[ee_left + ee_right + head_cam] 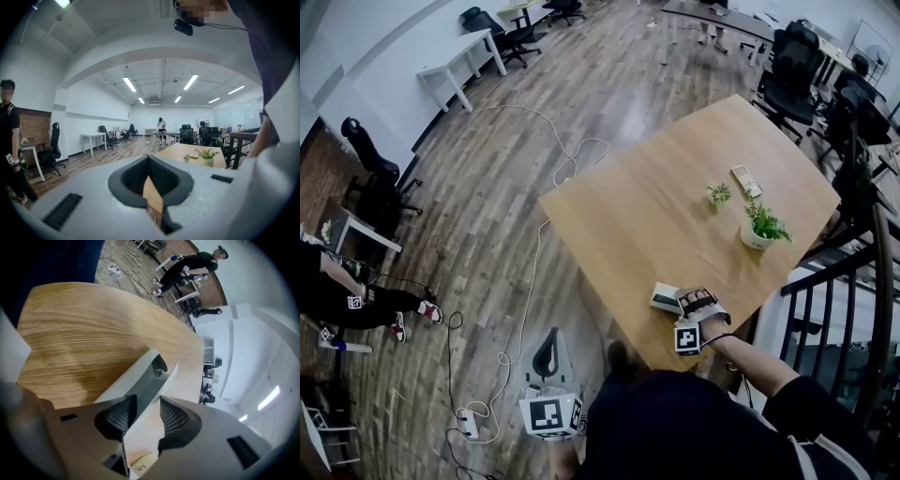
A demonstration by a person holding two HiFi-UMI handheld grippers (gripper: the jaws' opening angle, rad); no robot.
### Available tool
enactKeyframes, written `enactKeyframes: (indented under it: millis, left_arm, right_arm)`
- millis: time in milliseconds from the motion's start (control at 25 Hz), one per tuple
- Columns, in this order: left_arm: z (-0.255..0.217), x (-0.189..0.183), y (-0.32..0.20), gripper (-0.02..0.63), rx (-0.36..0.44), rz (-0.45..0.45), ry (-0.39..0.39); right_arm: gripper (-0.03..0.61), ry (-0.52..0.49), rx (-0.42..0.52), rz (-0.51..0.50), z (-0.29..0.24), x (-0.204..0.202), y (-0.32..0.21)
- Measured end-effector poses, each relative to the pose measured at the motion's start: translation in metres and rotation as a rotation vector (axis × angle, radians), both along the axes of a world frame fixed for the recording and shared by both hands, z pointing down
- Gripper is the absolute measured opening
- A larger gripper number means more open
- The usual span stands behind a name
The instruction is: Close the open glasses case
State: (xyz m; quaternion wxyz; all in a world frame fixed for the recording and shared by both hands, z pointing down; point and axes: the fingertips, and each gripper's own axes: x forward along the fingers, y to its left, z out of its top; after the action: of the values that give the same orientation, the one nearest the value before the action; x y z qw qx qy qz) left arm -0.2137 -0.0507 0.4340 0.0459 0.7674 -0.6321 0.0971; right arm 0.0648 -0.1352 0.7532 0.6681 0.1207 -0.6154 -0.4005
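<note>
In the head view, your right gripper (689,302) covers the near end of the white rectangular glasses case (664,297); only its far part shows. In the right gripper view, the case (140,376) runs under the jaws and out of sight, and the small printed mark (139,468) at the bottom is too small to read. The flat striped object (746,180) on the light wooden table (628,216) is too small to identify. The seated person in black (337,295) is cut off by the left edge.
</note>
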Motion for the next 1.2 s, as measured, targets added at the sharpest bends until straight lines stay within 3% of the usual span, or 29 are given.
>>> enactKeyframes:
  millis: [80,360,680,800,880,960,1040,1120,1200]
  left_arm:
    - [0.001,0.000,0.000,-0.002,-0.002,-0.003,0.002]
    - [0.007,0.001,0.001,-0.002,-0.021,0.000,-0.010]
    - [0.012,0.001,0.002,-0.002,-0.041,0.001,-0.020]
    - [0.012,0.002,0.001,-0.002,-0.043,0.000,-0.018]
    - [0.012,0.002,0.000,-0.002,-0.043,-0.001,-0.014]
    - [0.012,0.003,-0.001,-0.002,-0.046,0.002,-0.013]
    - [0.013,0.005,-0.002,-0.002,-0.050,0.009,-0.013]
    - [0.014,0.007,-0.003,-0.002,-0.052,0.015,-0.012]
    - [0.014,0.009,-0.003,-0.002,-0.053,0.018,-0.014]
  right_arm:
    - [0.152,0.000,-0.046,-0.004,0.002,-0.001,0.007]
    - [0.224,0.055,-0.355,0.038,-0.002,0.002,0.025]
    - [0.261,0.226,-0.425,-0.148,0.007,0.000,0.078]
    - [0.279,0.289,-0.401,-0.194,0.022,0.004,0.095]
    - [0.278,0.175,-0.445,-0.113,0.023,-0.003,0.094]
    - [0.240,-0.002,-0.564,0.028,0.015,-0.013,0.086]
    - [0.163,-0.198,-0.707,0.219,0.003,-0.018,0.070]
    - [0.049,-0.413,-0.864,0.475,0.000,-0.016,0.055]
    - [0.015,-0.572,-0.954,0.634,-0.003,-0.014,0.048]
